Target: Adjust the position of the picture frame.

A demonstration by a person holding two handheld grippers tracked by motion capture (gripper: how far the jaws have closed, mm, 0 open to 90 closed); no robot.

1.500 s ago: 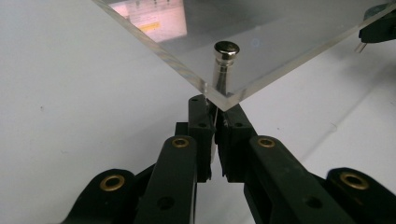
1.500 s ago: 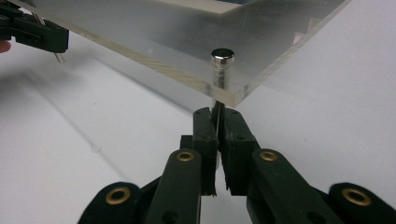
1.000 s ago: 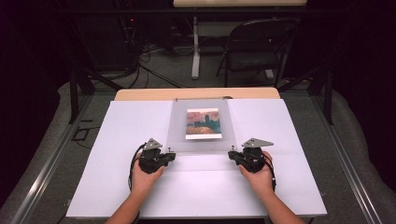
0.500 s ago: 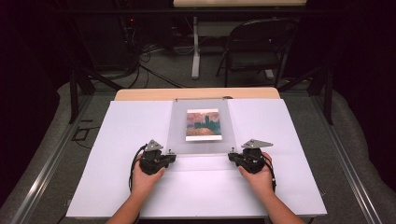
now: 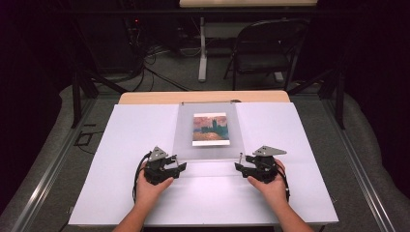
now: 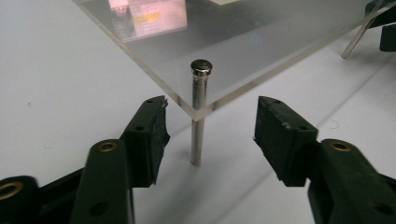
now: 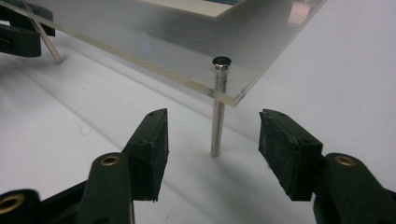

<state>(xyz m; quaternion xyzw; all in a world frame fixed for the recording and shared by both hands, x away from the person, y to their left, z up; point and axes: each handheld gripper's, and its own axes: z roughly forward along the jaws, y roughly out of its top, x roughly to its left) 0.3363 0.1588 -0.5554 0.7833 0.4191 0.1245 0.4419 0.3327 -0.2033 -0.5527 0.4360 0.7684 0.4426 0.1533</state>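
A clear acrylic panel (image 5: pixel 186 140) with a small painted picture (image 5: pixel 210 129) lies mid-table, its near edge raised on two thin metal pins. My left gripper (image 5: pixel 180 164) is at the near left corner. In the left gripper view, the left gripper (image 6: pixel 210 121) is open and its jaws have just been opening, with the left pin (image 6: pixel 199 107) standing free between them. My right gripper (image 5: pixel 239 166) is at the near right corner. In the right gripper view, the right gripper (image 7: pixel 212 128) is likewise open after just opening, and the right pin (image 7: pixel 217 105) stands untouched between its pads.
A white sheet (image 5: pixel 121 164) covers the table, with a strip of bare wood (image 5: pixel 145 97) at the back. Beyond the table stand a folding chair (image 5: pixel 263 53) and a table leg (image 5: pixel 202 48), and cables lie on the floor.
Both grippers' jaws have spread apart around the corner pins. The hands have kept their places and the panel has not shifted.
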